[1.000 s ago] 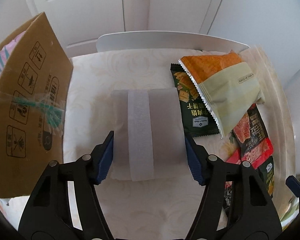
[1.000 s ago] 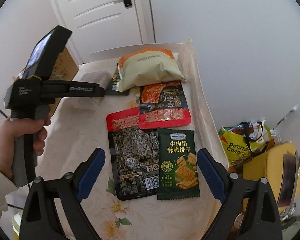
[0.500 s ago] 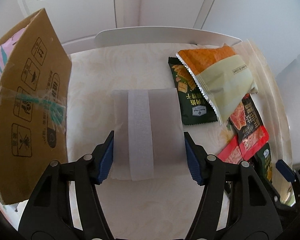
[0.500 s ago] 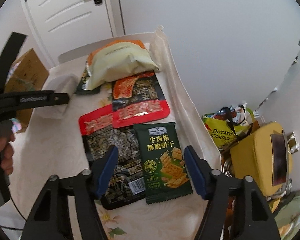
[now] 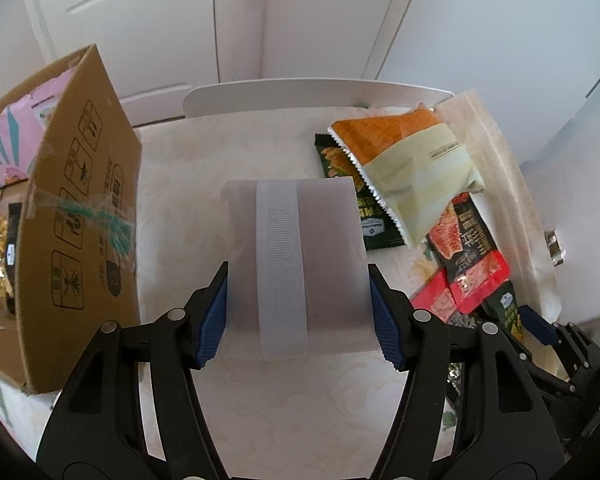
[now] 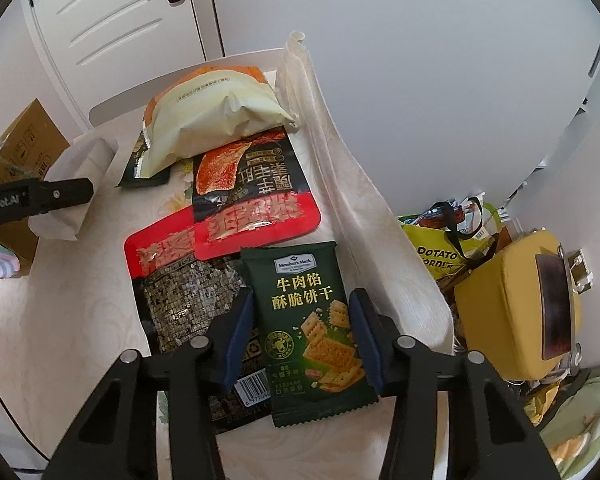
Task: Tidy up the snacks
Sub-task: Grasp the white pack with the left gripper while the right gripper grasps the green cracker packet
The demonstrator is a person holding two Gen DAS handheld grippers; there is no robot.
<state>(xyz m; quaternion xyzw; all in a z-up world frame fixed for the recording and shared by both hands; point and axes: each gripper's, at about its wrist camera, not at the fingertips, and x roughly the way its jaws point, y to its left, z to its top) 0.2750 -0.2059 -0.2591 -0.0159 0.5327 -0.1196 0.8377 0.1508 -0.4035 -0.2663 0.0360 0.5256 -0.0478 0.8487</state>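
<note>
So my left gripper [image 5: 296, 316] is clamped on a white frosted pouch [image 5: 294, 256], blue pads pressing both its side edges, a ribbed strip running down its middle. It's tipped up off the table [image 5: 260, 408], right in front of me at 12 o'clock in the left wrist view.

Over on the other side, my right gripper [image 6: 300, 336] is closing in around the dark green cracker packet [image 6: 312, 328]. The packet lies flat on the cloth between the blue pads, which sit right at its long edges; can't honestly say they're pressing yet. Just at 9 o'clock of it, touching, there's a black seaweed-looking pack [image 6: 184, 304] with a barcode, tucked partly under my left finger.

Going further out at 12 o'clock in the right wrist view: two red-and-black jerky bags [image 6: 252, 196], one overlapping the other, the upper one's edge lapping over the top of the green packet. Beyond those a puffy cream-and-orange bag [image 6: 216, 116] rests on a second dark green packet [image 6: 140, 168].

At 9 o'clock in the left view stands a cardboard box [image 5: 80, 216], open flap up, with pink and yellow snack bags inside. Off the table at 3 o'clock in the right view there's a yellow bag [image 6: 516, 304] on the floor. White door [image 6: 116, 20] at the very back.
</note>
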